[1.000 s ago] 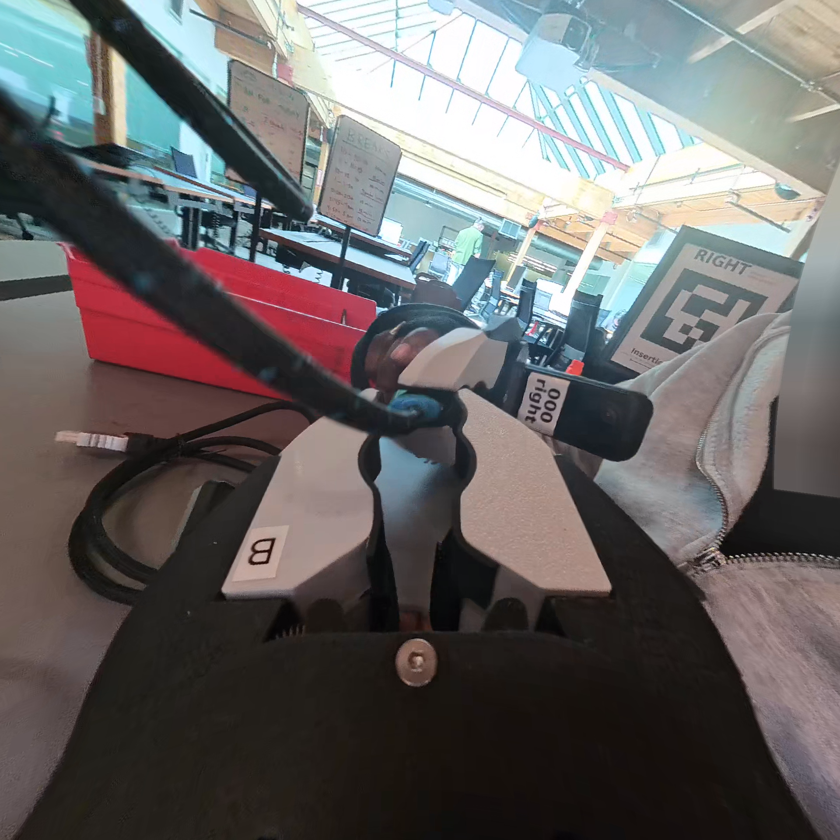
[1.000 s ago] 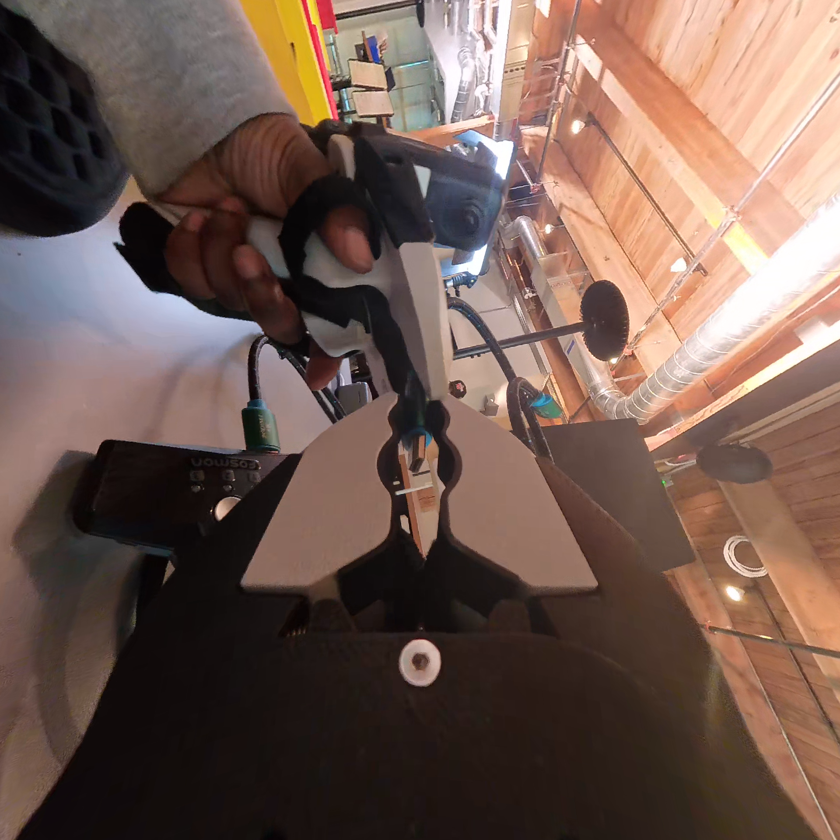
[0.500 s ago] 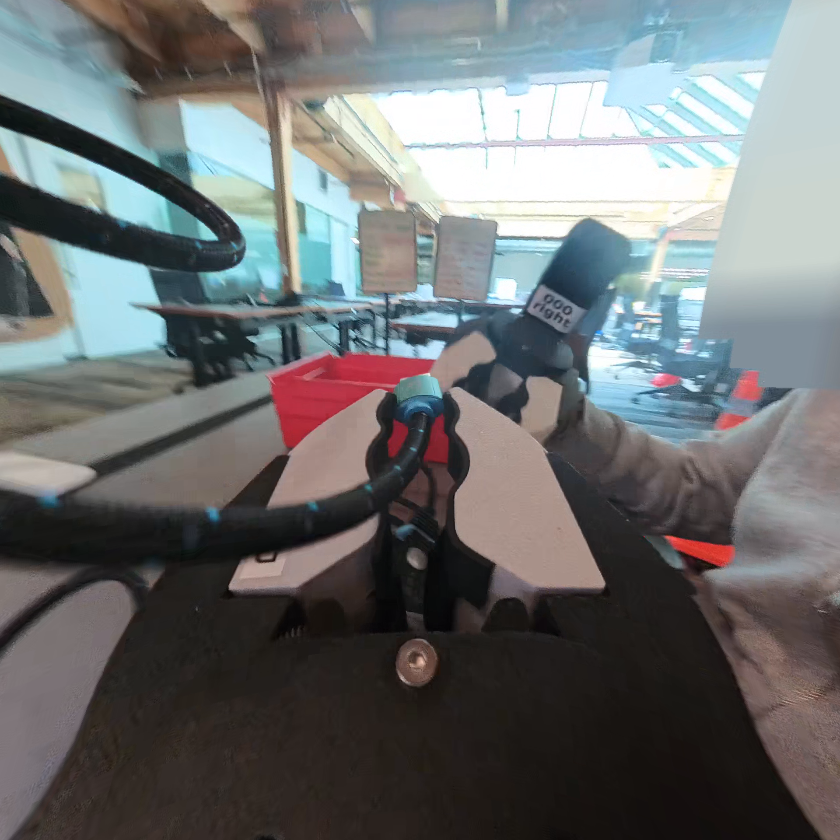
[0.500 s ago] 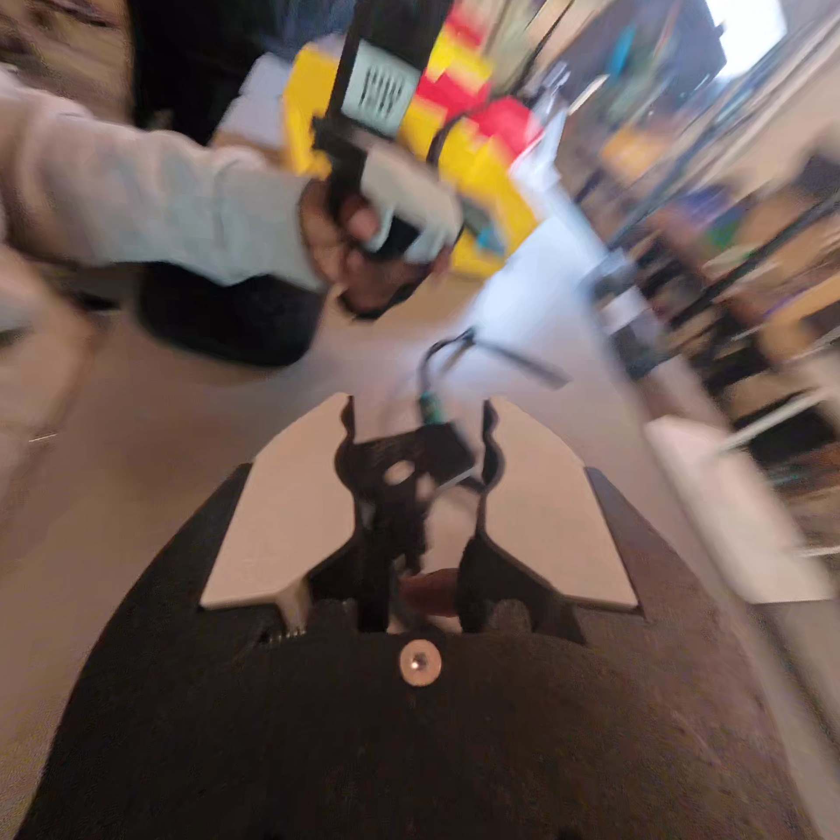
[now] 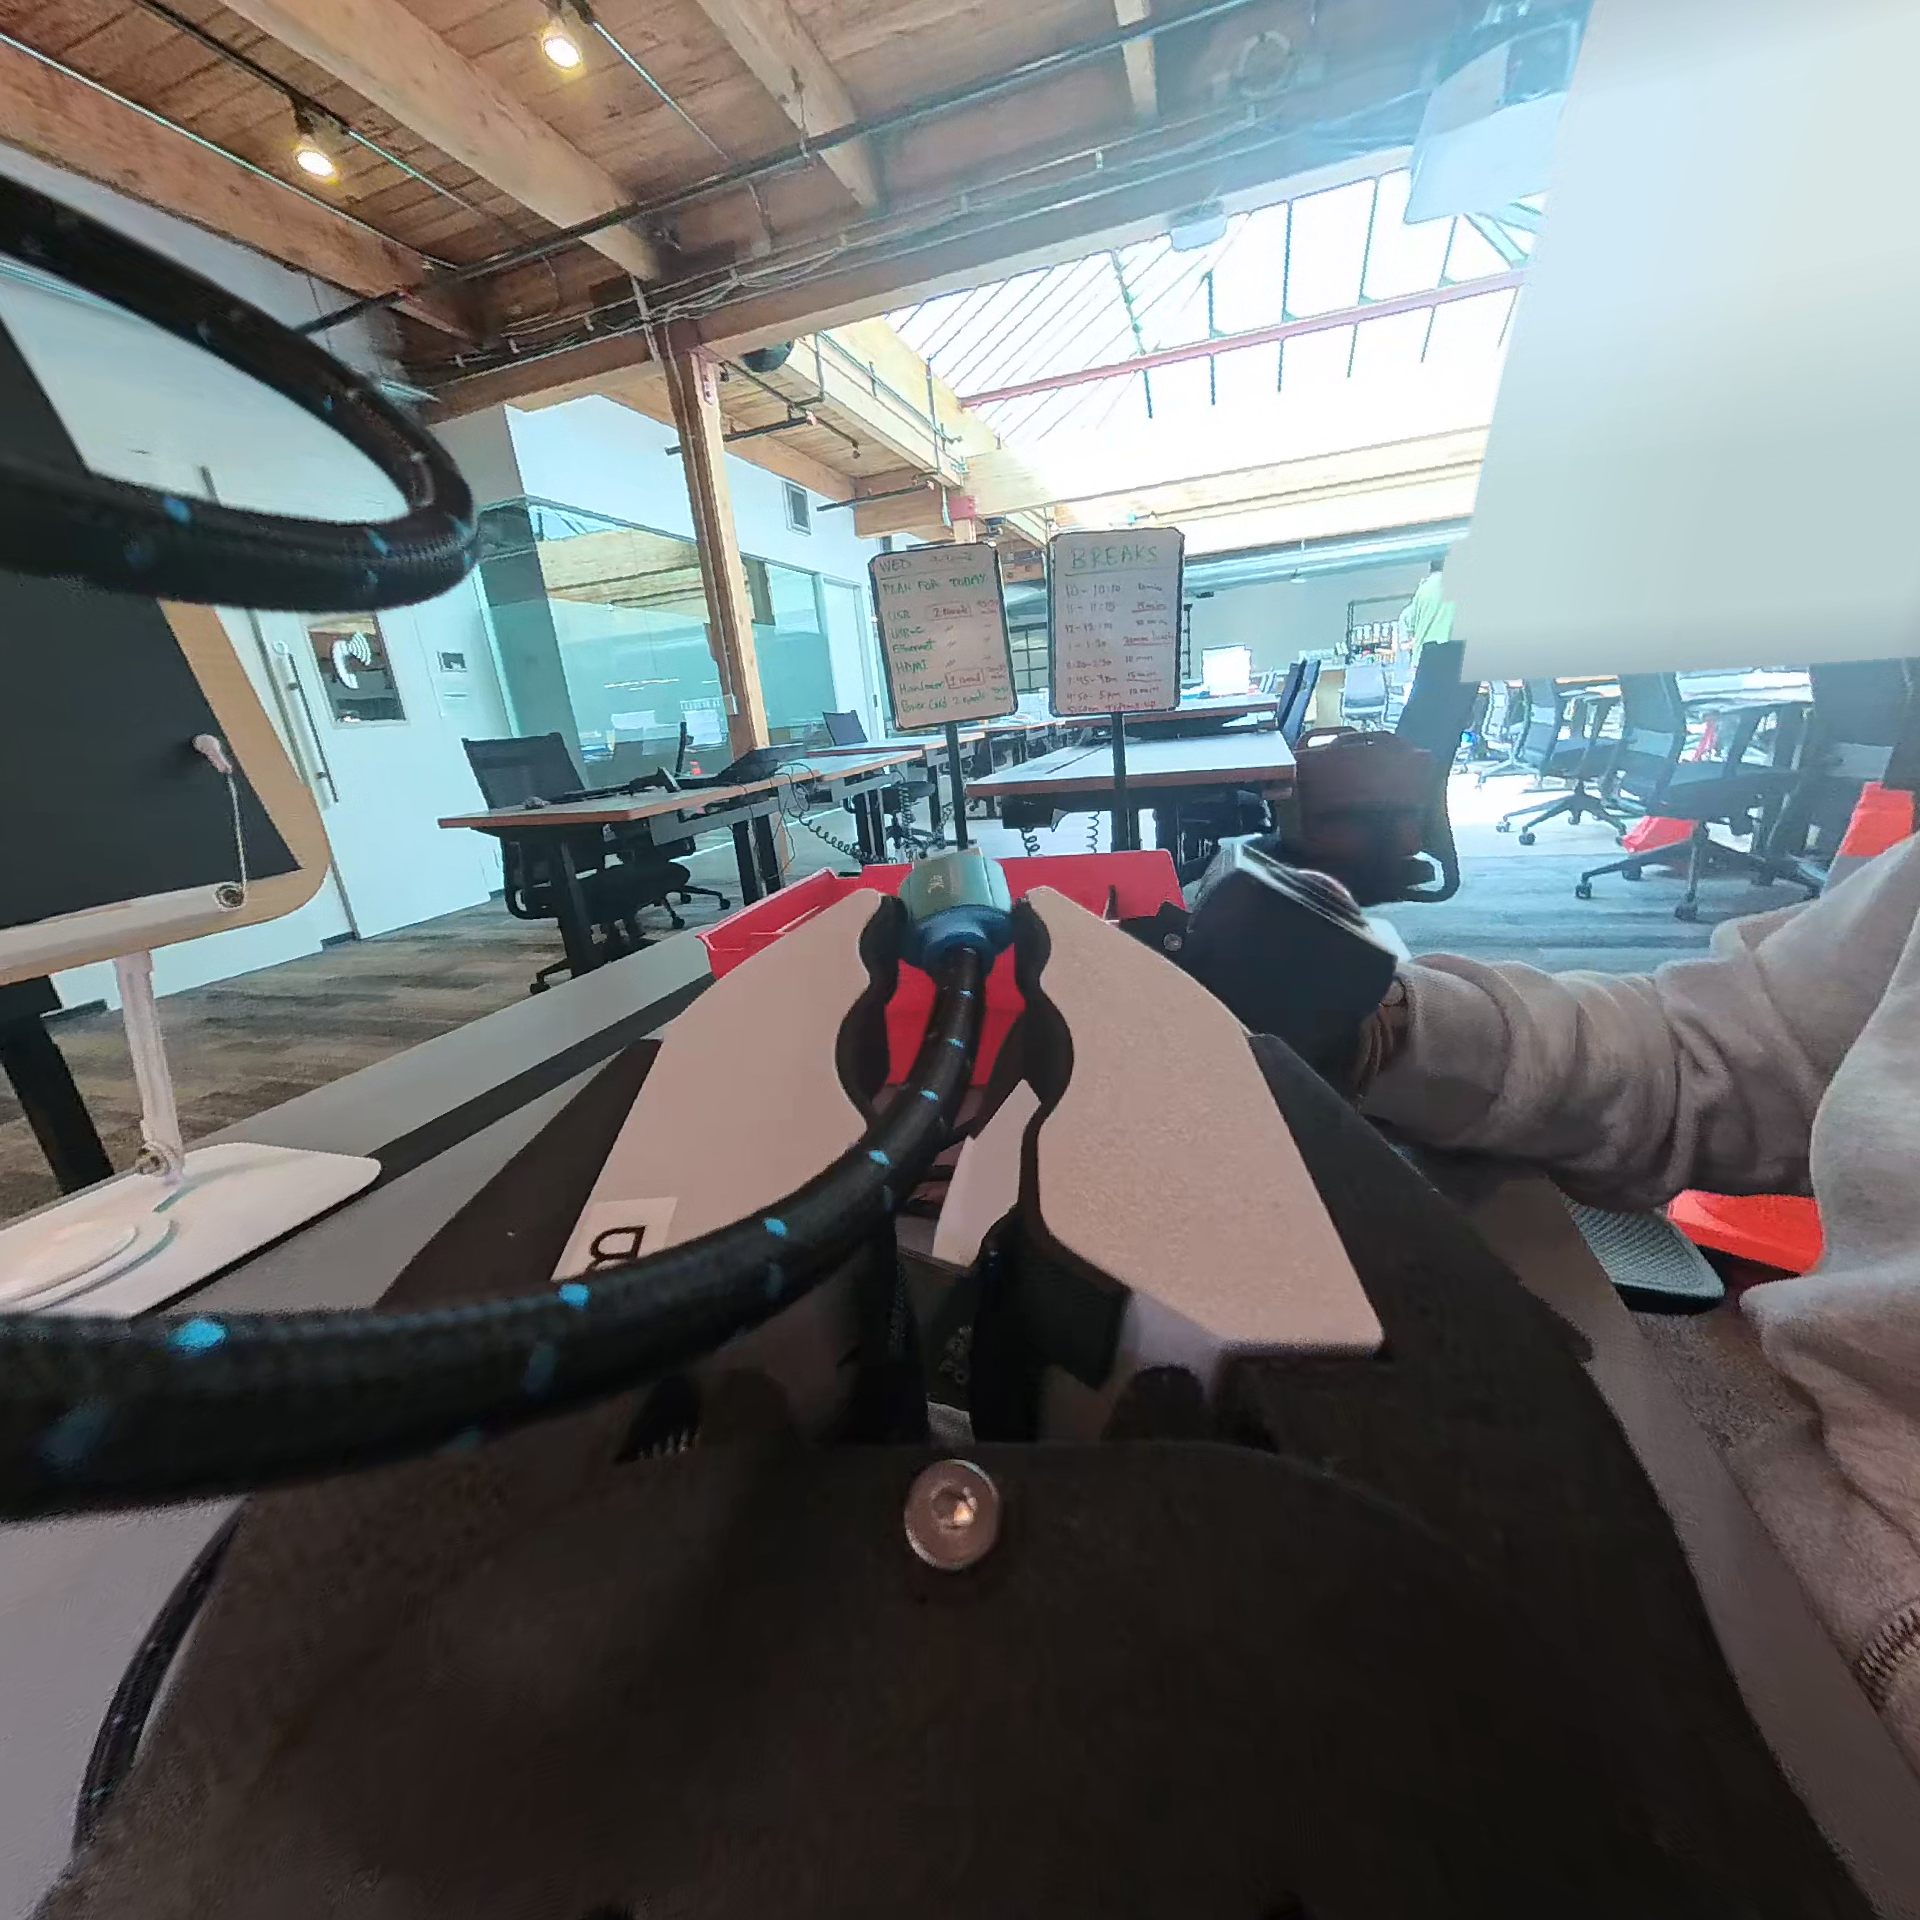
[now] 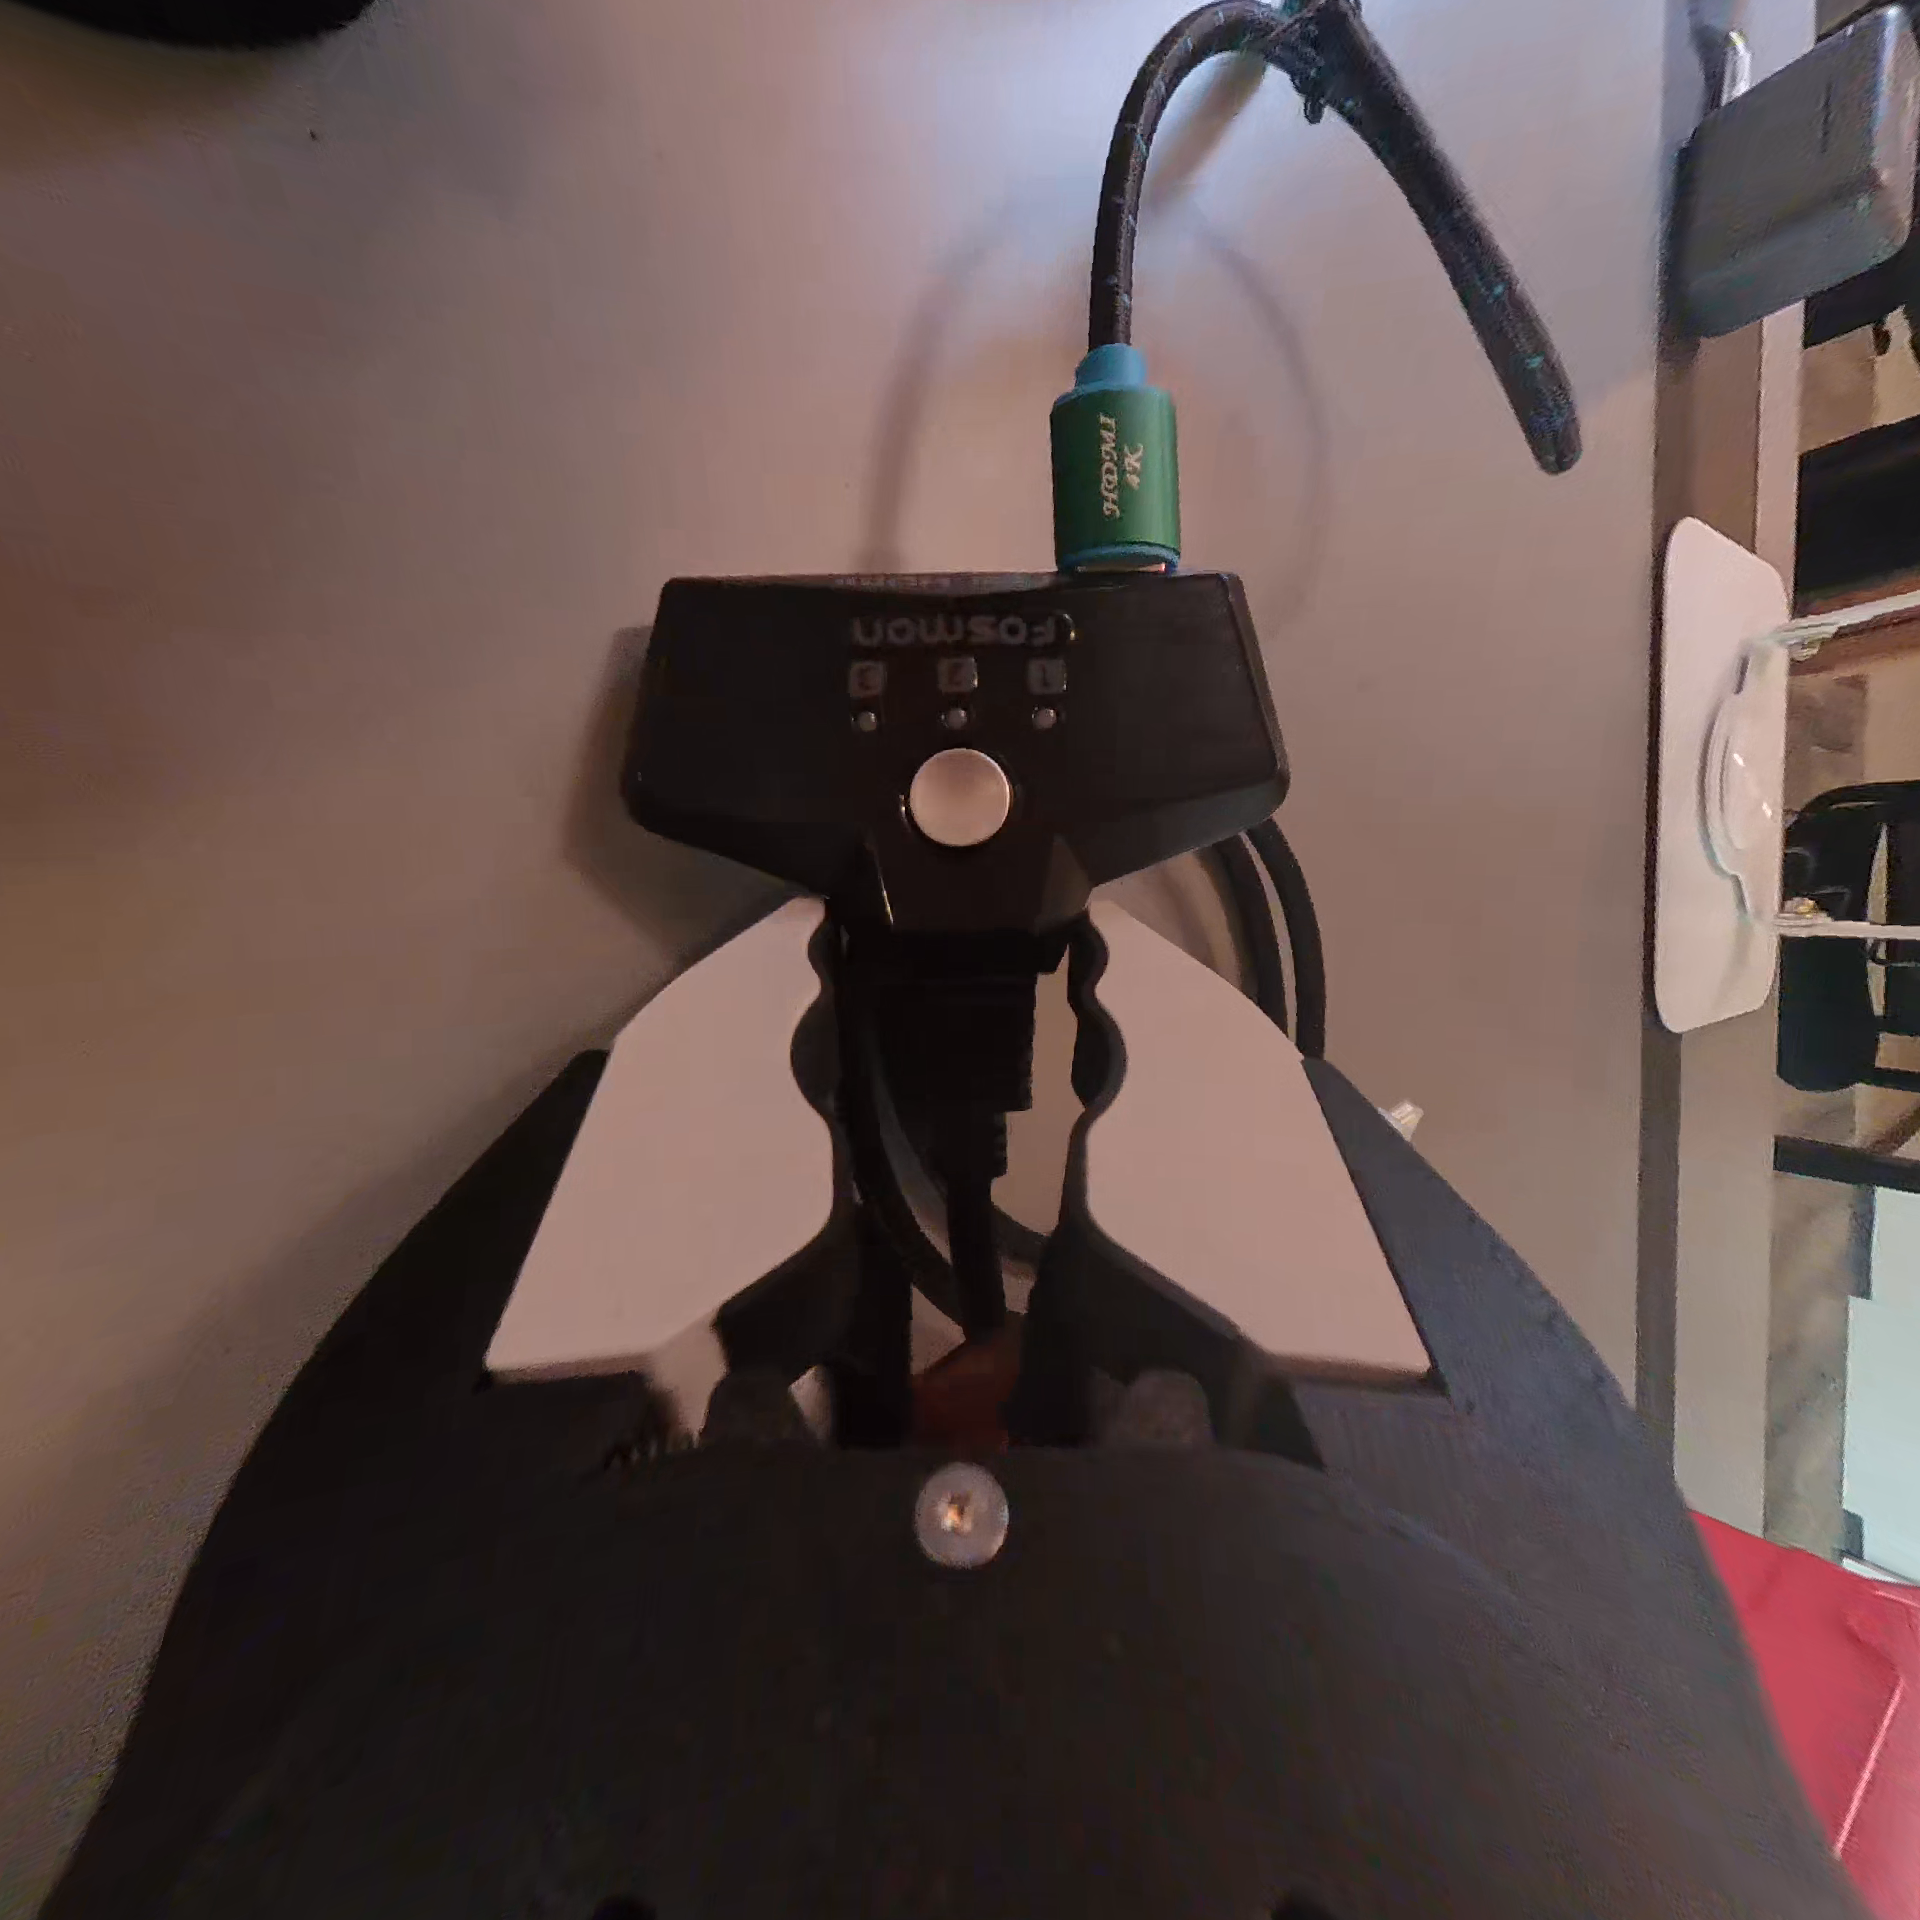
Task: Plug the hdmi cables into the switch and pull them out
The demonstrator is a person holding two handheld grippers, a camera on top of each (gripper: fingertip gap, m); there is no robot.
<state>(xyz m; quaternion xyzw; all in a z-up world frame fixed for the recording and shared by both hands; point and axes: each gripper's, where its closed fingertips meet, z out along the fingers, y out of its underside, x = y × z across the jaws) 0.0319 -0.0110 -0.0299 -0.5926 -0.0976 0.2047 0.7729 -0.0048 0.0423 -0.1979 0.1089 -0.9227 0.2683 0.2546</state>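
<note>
In the left wrist view my left gripper [image 5: 954, 906] is shut on a teal and blue HDMI plug [image 5: 951, 888], held up above the grey table [image 5: 436, 1070]. Its black braided cable [image 5: 914, 1122] runs back between the fingers and loops off to the left. In the right wrist view my right gripper [image 6: 956, 935] is down on the table, shut on the narrow near end of the black HDMI switch [image 6: 956, 686]. A green HDMI plug [image 6: 1117, 478] sits in a port on the switch's far side, at the right. A black cable [image 6: 977, 1174] leaves the near end between my fingers.
A red bin [image 5: 790, 925] stands behind the left gripper. A white flat stand [image 6: 1714, 790] lies at the table's right edge and shows in the left wrist view [image 5: 229, 1184]. A hand in a grey sleeve [image 5: 1558, 1039] holds the right gripper. Two whiteboards [image 5: 940, 634] stand behind.
The right gripper left the raised plug, opened, swung down to the table and closed on the switch's near end. The left gripper kept the teal plug and turned level.
</note>
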